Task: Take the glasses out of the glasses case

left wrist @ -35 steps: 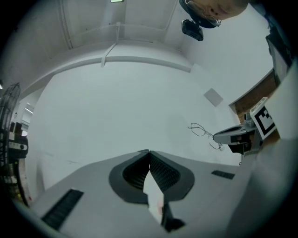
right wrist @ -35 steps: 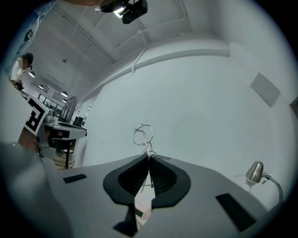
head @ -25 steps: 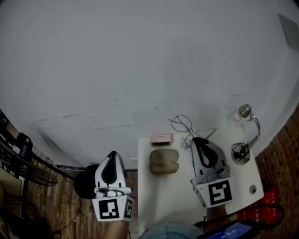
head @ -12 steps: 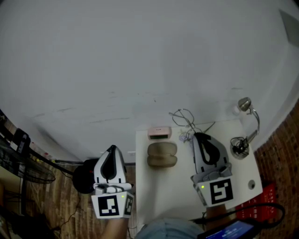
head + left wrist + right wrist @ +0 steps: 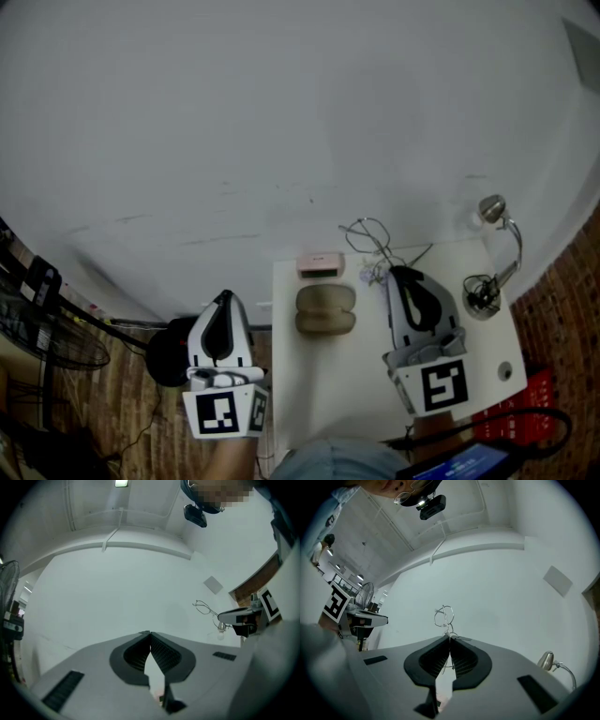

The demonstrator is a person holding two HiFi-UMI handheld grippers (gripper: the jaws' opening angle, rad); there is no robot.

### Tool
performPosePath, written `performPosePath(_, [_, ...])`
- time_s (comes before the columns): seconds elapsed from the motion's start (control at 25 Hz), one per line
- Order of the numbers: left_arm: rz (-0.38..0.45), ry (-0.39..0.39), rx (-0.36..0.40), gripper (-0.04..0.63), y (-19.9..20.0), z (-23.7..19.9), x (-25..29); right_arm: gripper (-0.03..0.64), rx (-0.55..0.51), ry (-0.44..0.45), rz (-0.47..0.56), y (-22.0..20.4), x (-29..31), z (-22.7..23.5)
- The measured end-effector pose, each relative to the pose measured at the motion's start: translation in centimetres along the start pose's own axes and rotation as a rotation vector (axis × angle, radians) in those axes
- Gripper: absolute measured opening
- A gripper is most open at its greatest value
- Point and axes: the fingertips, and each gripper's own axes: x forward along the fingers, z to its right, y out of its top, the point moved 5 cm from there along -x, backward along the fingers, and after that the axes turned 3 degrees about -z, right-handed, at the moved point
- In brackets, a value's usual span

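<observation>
A tan glasses case (image 5: 325, 310) lies on the white table (image 5: 347, 394), with a dark seam across its middle. My right gripper (image 5: 399, 274) is shut on thin wire-framed glasses (image 5: 367, 238), held above the table's far edge, to the right of the case. In the right gripper view the glasses (image 5: 444, 615) stick up from the closed tips of the right gripper (image 5: 450, 639). My left gripper (image 5: 224, 299) hovers left of the table, over the floor, shut with nothing in it. In the left gripper view the left gripper (image 5: 150, 633) shows its tips touching, and the glasses (image 5: 202, 606) show far right.
A small pink box (image 5: 321, 264) sits just behind the case. A gooseneck desk lamp (image 5: 495, 246) stands at the table's right end. A black round object (image 5: 167, 364) lies on the wooden floor by my left gripper. The white wall is close behind the table.
The head view shifted a little early on. Both grippers, the glasses and the case keep their places.
</observation>
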Motion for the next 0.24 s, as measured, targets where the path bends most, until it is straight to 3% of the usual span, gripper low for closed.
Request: performPosePath(0.24, [-0.007,-0.002,-0.002,0.006,-0.11,-0.29,0.63,0.028,-0.001,0.005,-0.009,-0.03,0.85,-0.06])
